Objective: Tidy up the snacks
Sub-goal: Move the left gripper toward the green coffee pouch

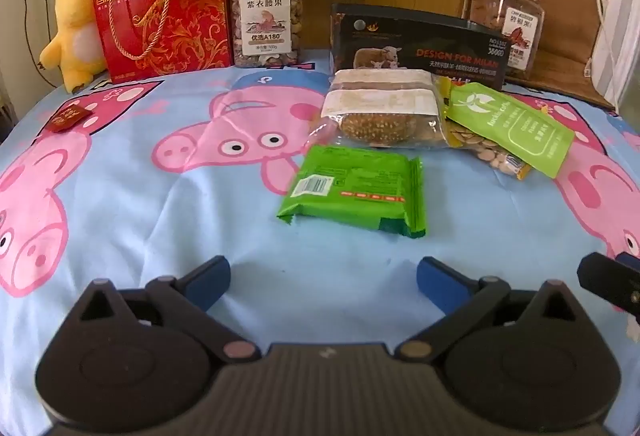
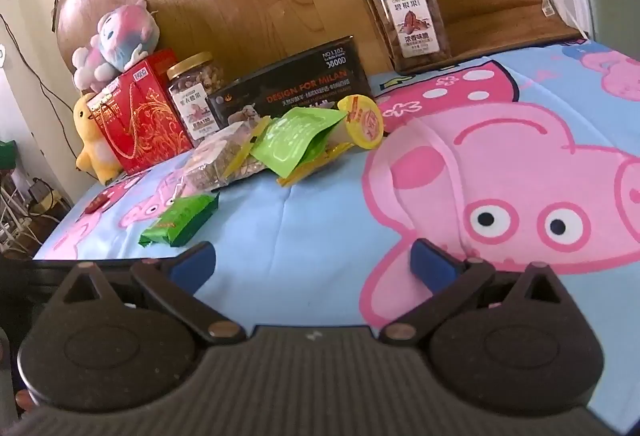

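Observation:
A green snack packet (image 1: pixel 354 191) lies flat on the pig-print sheet, just ahead of my open, empty left gripper (image 1: pixel 322 282). Behind it lie a clear bag of sesame cakes (image 1: pixel 380 111), a light green pouch (image 1: pixel 512 123) and a yellow-edged bag of seeds (image 1: pixel 488 151). My right gripper (image 2: pixel 314 264) is open and empty, low over the sheet. In the right wrist view the green packet (image 2: pixel 182 222) is to its front left, with the pouch (image 2: pixel 296 139), the cake bag (image 2: pixel 216 163) and a yellow-lidded cup (image 2: pixel 362 121) on its side farther back.
A black box (image 1: pixel 416 47) stands behind the pile. A red gift box (image 1: pixel 164 11), a nut jar (image 1: pixel 266 11) and a yellow duck toy (image 1: pixel 74 31) stand at the back left. Another jar (image 2: pixel 412 19) stands at the back right. A small red packet (image 1: pixel 70 117) lies far left.

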Motion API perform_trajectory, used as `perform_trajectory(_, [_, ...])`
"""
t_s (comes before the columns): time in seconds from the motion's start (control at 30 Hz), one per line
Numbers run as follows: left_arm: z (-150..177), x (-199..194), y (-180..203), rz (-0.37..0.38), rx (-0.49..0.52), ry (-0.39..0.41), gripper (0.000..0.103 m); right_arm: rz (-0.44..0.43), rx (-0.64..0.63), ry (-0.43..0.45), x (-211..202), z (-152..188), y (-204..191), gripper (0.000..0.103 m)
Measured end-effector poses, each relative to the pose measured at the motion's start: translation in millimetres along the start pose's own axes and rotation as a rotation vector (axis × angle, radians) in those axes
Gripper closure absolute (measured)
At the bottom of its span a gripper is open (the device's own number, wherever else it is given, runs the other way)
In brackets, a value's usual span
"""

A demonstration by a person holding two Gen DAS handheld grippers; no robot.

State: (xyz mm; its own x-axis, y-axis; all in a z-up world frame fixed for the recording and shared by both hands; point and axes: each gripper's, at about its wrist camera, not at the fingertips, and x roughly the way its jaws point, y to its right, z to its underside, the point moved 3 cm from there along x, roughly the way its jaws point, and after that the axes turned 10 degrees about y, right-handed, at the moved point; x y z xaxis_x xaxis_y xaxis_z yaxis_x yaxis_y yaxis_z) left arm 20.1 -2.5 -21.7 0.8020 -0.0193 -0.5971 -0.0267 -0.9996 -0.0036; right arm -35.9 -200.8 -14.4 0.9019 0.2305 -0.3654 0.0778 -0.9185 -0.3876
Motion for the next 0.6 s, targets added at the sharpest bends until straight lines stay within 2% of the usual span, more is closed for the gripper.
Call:
perform_trajectory(0.1, [1.4,-5.1,-6.4,0.037,-0.03,0.044,0.0,0.004,0.008,0.0,-4.6,5.2,-7.3,0.0])
perform_trajectory(0.23, [6.2,-12.5,-14.2,0.093,-0.022,0.072,0.0,0.021,-0.014,-0.019,-0.1,6.0,-7.5,0.0])
perform_trajectory(0.33, [12.5,-20.7,-32.9,0.145,-0.092,0.12,0.0,0.007,-0.043,-0.03,0.1,7.2,-12.8,0.0])
perform_trajectory(0.4, [13.7,-24.9,-48.3,0.145,-0.142,0.148,0.0,0.015,-0.075,-0.025,-2.3,10.0,-23.0,0.0])
perform_trajectory(0.5, [7.7,-29.2,-69.4,0.118,-0.164,0.182,0.001,-0.004,-0.127,-0.001,-3.0,9.4,-32.1,0.0])
perform_trajectory(0.6, [-0.6,-30.0,-84.6,0.107,-0.176,0.202,0.01,-0.049,-0.204,0.005,1.0,8.7,-46.7,0.001])
